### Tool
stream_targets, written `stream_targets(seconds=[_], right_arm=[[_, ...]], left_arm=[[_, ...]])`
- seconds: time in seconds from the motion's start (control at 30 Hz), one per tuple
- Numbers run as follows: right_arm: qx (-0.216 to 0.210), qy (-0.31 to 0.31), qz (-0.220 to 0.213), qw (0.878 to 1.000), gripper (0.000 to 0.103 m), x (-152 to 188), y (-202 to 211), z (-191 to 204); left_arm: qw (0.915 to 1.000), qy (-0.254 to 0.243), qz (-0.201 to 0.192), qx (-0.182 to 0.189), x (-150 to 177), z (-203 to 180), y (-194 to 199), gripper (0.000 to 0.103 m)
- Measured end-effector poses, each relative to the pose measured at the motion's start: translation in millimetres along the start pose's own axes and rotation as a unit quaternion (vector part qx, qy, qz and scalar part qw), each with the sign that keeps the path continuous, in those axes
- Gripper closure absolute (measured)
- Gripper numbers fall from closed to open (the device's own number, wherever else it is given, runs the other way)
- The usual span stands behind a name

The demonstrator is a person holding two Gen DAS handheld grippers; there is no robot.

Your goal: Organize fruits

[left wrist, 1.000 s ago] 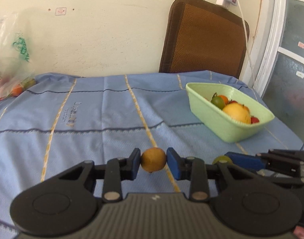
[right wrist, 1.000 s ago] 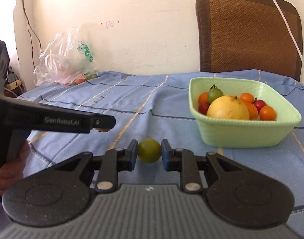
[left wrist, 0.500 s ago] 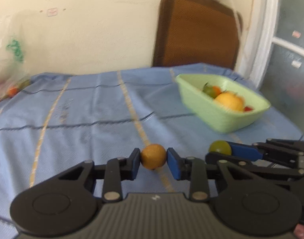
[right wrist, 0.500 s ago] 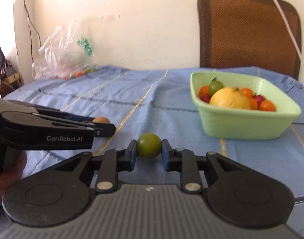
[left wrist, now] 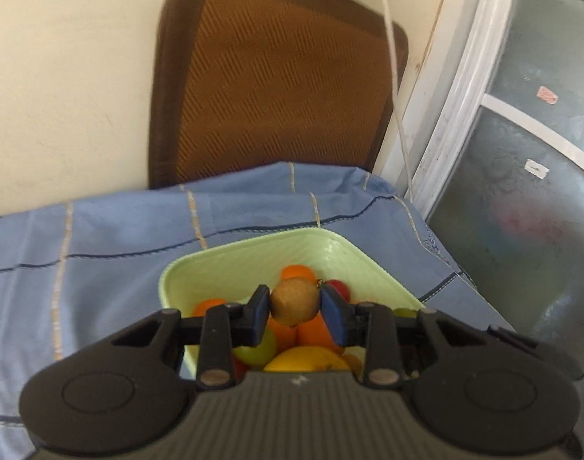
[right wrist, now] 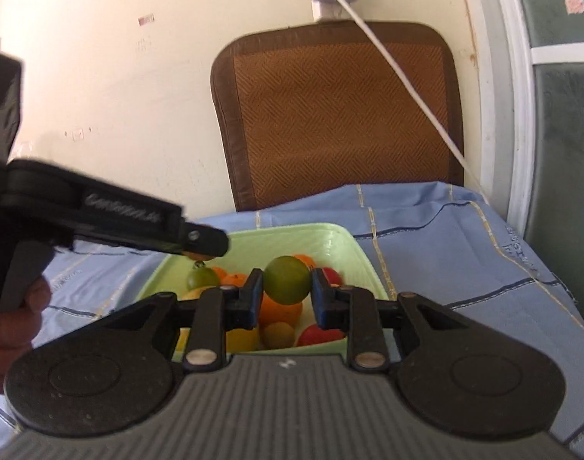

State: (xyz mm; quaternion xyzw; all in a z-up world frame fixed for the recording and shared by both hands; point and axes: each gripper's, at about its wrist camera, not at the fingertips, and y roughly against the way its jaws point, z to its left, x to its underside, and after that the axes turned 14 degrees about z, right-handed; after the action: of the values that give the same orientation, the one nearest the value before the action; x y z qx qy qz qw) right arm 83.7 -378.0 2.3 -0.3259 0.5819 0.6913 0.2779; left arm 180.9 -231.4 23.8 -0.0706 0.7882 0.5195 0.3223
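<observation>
My left gripper (left wrist: 295, 308) is shut on a small yellow-brown fruit (left wrist: 295, 301) and holds it above the pale green bowl (left wrist: 223, 268). My right gripper (right wrist: 286, 295) is shut on a round green fruit (right wrist: 287, 285) and holds it over the same bowl (right wrist: 342, 243). The bowl holds several orange, red, green and yellow fruits. In the right wrist view the left gripper (right wrist: 200, 245) reaches over the bowl's left rim, its fruit (right wrist: 197, 256) mostly hidden by its finger.
The bowl sits on a blue cloth with yellow stripes (left wrist: 100, 230). A brown chair back (left wrist: 276, 76) stands behind the table against the wall. A white cable (right wrist: 407, 92) hangs from a wall socket. A glass door (left wrist: 529, 153) is to the right.
Both grippers have lifted off the table and moved forward and right, from beside the bowl to above it, each still holding its fruit.
</observation>
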Motion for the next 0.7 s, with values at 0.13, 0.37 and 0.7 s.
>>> stream_targets(seconds=[0.13, 0.37, 0.7], right_arm=[[-0.007, -0.002, 0.005, 1.0, 0.068, 4, -6, -4], [-0.019, -0.035, -0.043, 0.998, 0.058, 6, 13, -13], [-0.026, -0.111, -0.027, 0.993, 0.042, 35, 59, 21]], left_arm=[[0.9997, 0.013, 0.018, 0.006, -6, -2, -19, 0.07], [0.9994, 0.029, -0.017, 0.002, 8, 4, 19, 0.059], [0.9886, 0.031, -0.047, -0.14, 97, 6, 99, 0.048]])
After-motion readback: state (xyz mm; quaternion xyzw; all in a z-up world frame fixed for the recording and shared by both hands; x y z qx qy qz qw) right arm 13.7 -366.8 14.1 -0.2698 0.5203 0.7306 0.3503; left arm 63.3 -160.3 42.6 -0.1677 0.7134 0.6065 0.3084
